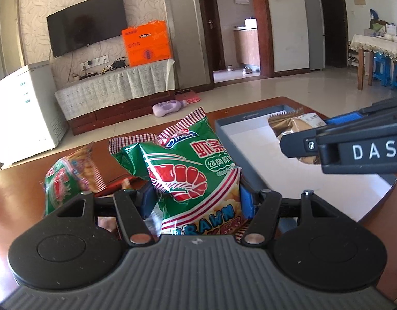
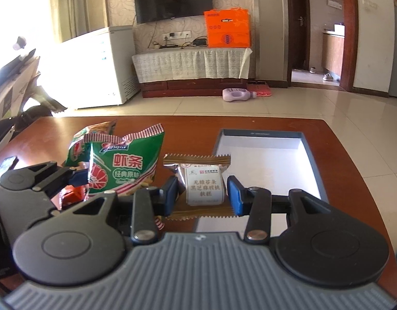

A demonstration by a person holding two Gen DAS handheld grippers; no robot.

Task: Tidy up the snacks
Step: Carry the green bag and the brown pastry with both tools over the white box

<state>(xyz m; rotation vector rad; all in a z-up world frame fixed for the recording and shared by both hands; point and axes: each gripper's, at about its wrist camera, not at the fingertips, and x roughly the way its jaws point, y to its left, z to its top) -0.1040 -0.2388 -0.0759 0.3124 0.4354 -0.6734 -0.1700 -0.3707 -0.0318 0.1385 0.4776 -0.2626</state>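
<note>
My left gripper (image 1: 195, 204) is shut on a green prawn-cracker bag (image 1: 188, 170), which stands upright between the blue pads above the brown table. In the right wrist view the same bag (image 2: 123, 165) hangs left of centre, with one left finger (image 2: 69, 174) on its side. My right gripper (image 2: 203, 196) is shut on a brown foil packet with a white label (image 2: 202, 180). The packet is held by the near left part of the grey tray (image 2: 311, 155). From the left wrist view the right gripper (image 1: 312, 131) and its packet (image 1: 294, 125) hover over the tray (image 1: 250, 118).
A second green snack bag (image 1: 69, 175) and a red packet (image 1: 115, 186) lie on the table to the left. The tray's white floor is bare. Beyond the table's far edge are tiled floor, a purple bottle (image 2: 237, 94), a covered TV cabinet and a white freezer (image 2: 105, 64).
</note>
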